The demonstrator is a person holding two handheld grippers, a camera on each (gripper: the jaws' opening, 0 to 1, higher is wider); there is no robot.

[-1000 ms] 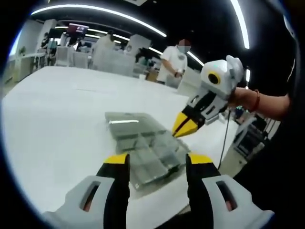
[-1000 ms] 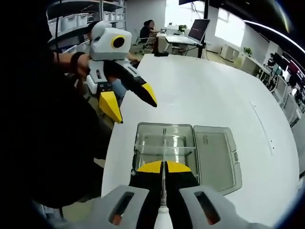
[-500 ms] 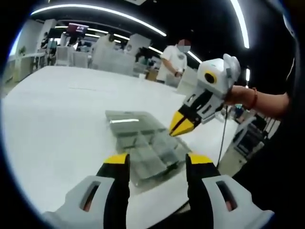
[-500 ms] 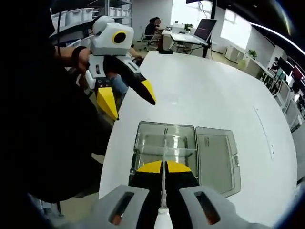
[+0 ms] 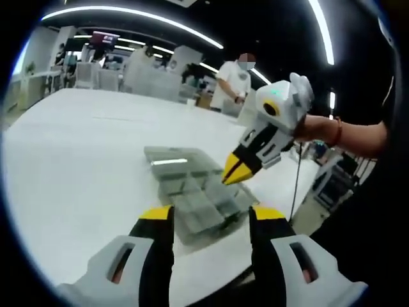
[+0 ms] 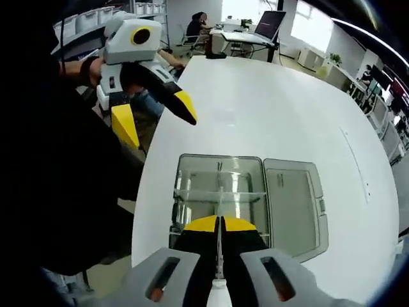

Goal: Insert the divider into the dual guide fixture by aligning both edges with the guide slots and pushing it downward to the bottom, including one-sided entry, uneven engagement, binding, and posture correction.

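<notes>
Looking along the left gripper [image 5: 209, 220] in the left gripper view, its two yellow-tipped jaws are standing wide apart with nothing between them, hanging above the near edge of a white table [image 5: 70, 153]. Just beyond the tips, the clear plastic fixture box [image 5: 192, 195] is lying flat on the table with its lid [image 5: 171, 157] folded open on the far side (thin clear walls are dividing its inside into cells). The right gripper [image 5: 234, 171] is coming in from the right, held by a hand [image 5: 313, 128], its jaws pressed together and pointing down at the box's right part; whether the tips are touching the box cannot be told. A person in a white shirt [image 5: 235, 80] is standing beyond the table. In the right gripper view, the right gripper [image 6: 219, 223] is showing its jaws closed on the divider [image 6: 218, 256], a thin clear sheet seen edge-on, running up between the tips and reaching over the fixture box [image 6: 220, 192]. The divider's far edge is lining up with the box's middle; how deep it is sitting in the slots cannot be told. The open lid [image 6: 293, 204] is lying flat to the right of the box. The left gripper [image 6: 156, 118] is hovering at upper left, jaws spread, apart from the box.
</notes>
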